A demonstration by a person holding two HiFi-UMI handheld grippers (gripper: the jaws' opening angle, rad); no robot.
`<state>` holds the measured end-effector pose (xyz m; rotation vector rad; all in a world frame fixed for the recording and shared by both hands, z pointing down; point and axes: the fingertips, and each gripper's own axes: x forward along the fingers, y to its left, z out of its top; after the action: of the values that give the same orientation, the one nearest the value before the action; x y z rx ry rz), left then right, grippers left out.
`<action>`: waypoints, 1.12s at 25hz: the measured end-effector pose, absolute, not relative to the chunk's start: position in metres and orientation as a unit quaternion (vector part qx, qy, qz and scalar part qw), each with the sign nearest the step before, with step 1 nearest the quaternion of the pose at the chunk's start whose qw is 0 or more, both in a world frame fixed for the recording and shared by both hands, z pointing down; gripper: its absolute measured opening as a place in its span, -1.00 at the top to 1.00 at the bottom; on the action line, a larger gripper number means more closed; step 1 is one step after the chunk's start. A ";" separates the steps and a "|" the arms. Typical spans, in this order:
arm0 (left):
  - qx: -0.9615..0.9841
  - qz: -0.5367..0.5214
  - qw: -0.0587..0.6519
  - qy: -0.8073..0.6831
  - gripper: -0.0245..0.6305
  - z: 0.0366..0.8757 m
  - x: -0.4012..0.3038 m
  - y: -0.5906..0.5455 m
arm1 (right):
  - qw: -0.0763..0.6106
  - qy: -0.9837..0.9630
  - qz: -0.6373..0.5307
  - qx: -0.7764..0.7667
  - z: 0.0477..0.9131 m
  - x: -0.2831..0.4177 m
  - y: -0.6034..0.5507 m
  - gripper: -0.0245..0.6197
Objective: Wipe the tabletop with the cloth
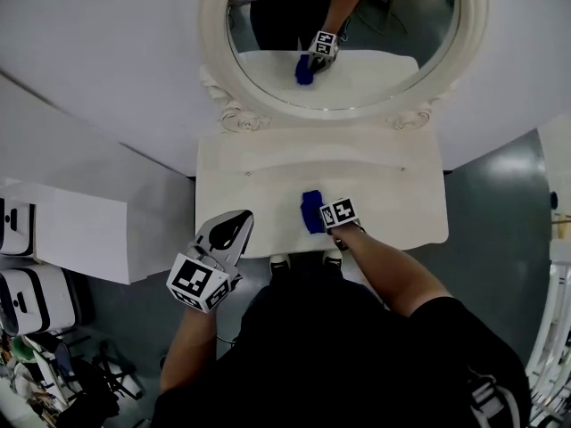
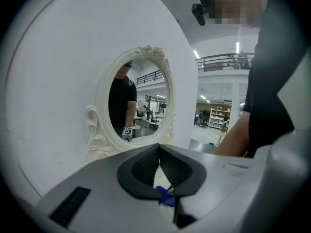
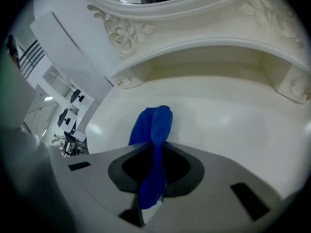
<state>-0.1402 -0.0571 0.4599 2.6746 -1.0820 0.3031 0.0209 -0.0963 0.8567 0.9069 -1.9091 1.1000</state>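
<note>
Since the right hand-held gripper (image 3: pixel 154 165) has its jaws clamped on the blue cloth (image 3: pixel 154 125), the wipe looks to be its job alone. The cloth runs out straight ahead of the jaws, its long axis in line with them and pointing toward the mirror (image 1: pixel 348 25). Its free end lies bunched on the white table (image 3: pixel 233 125) just in front of the jaw tips. In the head view this gripper (image 1: pixel 319 214) sits near the table's front edge, about midway along it. Bare table spreads ahead of it and out to both its sides, so the stroke can likely go forward or sideways with the cloth trailing flat.

The left hand-held gripper (image 1: pixel 234 226) hangs behind and to the left of the right one, off the table's front edge. Its jaws are closed together on nothing (image 2: pixel 159 154), well apart from the cloth
</note>
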 end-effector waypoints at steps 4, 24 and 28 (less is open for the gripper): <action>0.929 0.102 0.111 -0.338 0.89 0.460 -0.104 -0.063 | 0.363 -0.727 0.435 0.389 0.856 0.079 -0.093 0.80; 0.956 0.108 0.105 -0.251 0.89 0.461 0.044 -0.070 | 0.350 -0.642 0.444 0.517 0.852 0.341 -0.053 0.79; 0.958 0.110 0.104 -0.243 0.89 0.462 0.063 -0.070 | 0.340 -0.621 0.450 0.544 0.851 0.390 -0.044 0.79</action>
<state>0.0632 -0.0700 0.4622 2.8262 -0.7166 0.3237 0.3901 -0.0438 0.8510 1.4169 -1.6170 1.1702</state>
